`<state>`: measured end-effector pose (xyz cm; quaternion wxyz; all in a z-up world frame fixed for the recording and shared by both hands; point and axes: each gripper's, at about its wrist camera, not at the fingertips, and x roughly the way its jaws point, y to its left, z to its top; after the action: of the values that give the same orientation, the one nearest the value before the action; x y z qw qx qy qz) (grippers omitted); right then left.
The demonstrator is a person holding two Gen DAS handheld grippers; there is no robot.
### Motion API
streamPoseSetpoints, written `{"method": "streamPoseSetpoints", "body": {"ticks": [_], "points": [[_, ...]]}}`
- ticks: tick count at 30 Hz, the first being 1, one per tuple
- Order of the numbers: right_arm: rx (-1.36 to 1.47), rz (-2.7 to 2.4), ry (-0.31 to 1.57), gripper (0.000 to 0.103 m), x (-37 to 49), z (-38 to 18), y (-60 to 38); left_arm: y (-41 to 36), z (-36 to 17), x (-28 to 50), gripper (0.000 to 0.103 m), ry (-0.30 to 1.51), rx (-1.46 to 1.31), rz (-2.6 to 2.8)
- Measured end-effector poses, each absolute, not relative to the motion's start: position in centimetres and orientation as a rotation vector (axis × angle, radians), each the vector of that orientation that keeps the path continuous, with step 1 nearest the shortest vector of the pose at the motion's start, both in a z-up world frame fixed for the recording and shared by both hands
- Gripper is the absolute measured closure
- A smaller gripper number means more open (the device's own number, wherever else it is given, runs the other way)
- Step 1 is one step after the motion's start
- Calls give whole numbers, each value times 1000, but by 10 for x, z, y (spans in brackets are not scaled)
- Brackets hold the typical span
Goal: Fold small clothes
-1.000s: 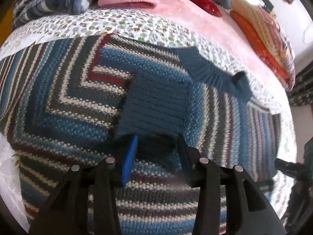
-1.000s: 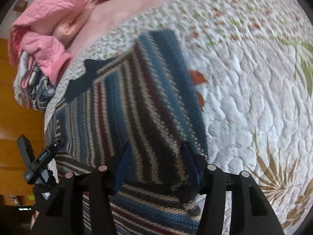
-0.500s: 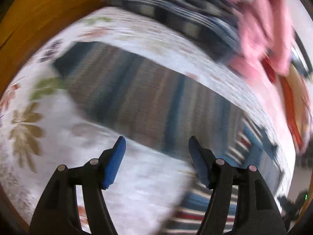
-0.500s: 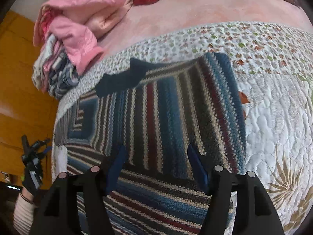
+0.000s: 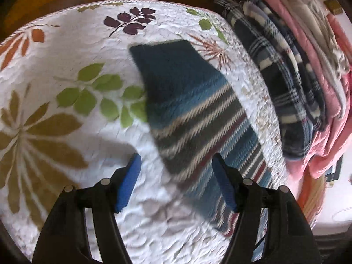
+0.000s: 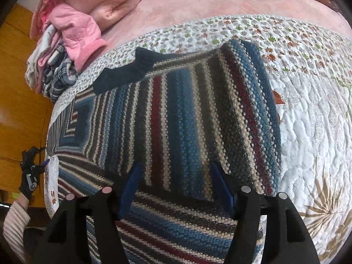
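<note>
1. Our left gripper [image 5: 177,180] has its blue-padded jaws spread wide with nothing between them. It hangs over the white quilt [image 5: 66,132], just short of the near edge of a striped sleeve.
2. Our right gripper [image 6: 176,184] is likewise spread and empty, poised above the folded body of the striped sweater [image 6: 187,118].
3. The sweater lies flat on the quilt. In the right wrist view, one side is folded over the body, and its dark collar [image 6: 129,70] points toward the far side of the bed.
4. In the left wrist view, the sleeve [image 5: 193,114] stretches away from the jaws and ends in a dark blue cuff [image 5: 167,63]; this picture is blurred.
5. The quilt is white and stitched, with large leaf and flower prints and a small-flowered border [image 6: 242,28]. Beyond it lies a pink bedcover [image 6: 242,0].
6. A pile of plaid and pink clothes [image 5: 303,77] sits just beside the sleeve, and orange wooden panelling [image 6: 19,66] stands behind the bed.
7. A second ago the left gripper faced the sweater's dark centre panel; it has since swung round to the sleeve.
8. The right gripper has drawn back slightly, so more of the collar and the pile shows.
</note>
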<state>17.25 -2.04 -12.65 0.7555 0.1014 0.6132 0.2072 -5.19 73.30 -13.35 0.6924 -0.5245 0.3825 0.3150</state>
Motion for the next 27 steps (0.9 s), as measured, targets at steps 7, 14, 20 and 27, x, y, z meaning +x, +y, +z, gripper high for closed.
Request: {"method": "streamPoseSetpoints", "body": {"ticks": [7, 14, 20, 27], "points": [[190, 436, 1328, 37, 171, -127, -16, 743, -144, -46, 43, 808, -1175, 708], [139, 438, 1329, 37, 168, -129, -8, 738, -136, -40, 92, 760, -1152, 673], [152, 449, 1323, 37, 171, -125, -10, 719, -93, -26, 93, 679, -1064, 587], [165, 441, 1312, 37, 174, -120, -17, 665, -54, 4, 93, 675, -952, 455]]}}
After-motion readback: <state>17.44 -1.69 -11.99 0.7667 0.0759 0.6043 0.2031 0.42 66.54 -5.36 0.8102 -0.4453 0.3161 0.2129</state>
